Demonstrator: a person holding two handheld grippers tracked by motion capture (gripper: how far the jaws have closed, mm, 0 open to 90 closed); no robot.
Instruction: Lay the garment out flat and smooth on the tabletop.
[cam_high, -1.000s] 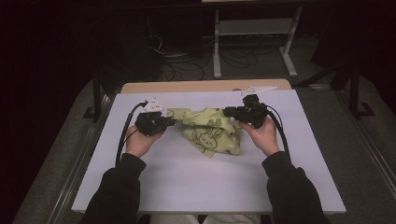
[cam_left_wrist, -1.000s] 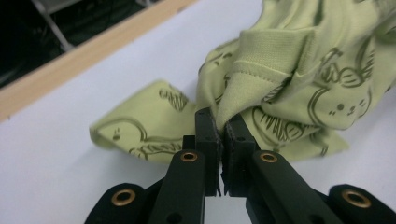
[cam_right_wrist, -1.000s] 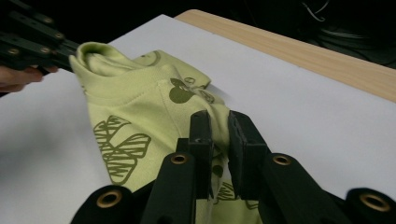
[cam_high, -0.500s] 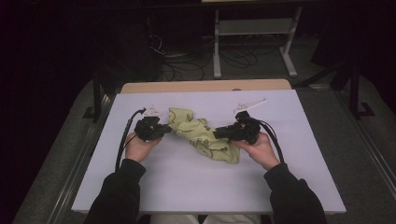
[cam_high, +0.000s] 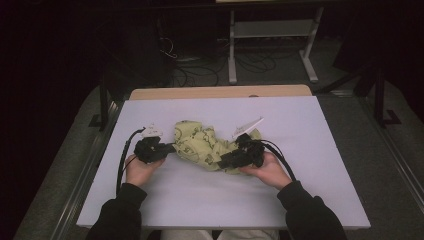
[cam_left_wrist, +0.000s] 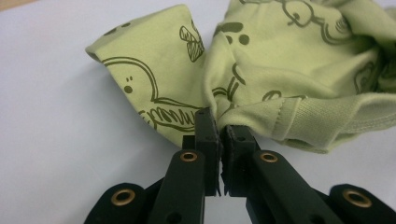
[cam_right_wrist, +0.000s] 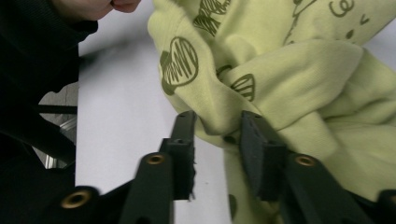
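While the left gripper (cam_left_wrist: 218, 128) pinches the green printed garment (cam_high: 207, 145) on the white table (cam_high: 310, 130), the right gripper (cam_right_wrist: 219, 128) has just been opening, cloth between its loosening jaws, garment lowered: release looks underway.

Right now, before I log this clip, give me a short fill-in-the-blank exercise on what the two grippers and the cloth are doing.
1. The crumpled garment is pale ____ with dark cartoon prints.
2. The left gripper is ____ on a fold of the garment near its ribbed hem.
3. The right gripper has just been ____ its fingers, with a bunched fold between them.
4. The garment lies on a ____ table.

Missing words: green; shut; opening; white
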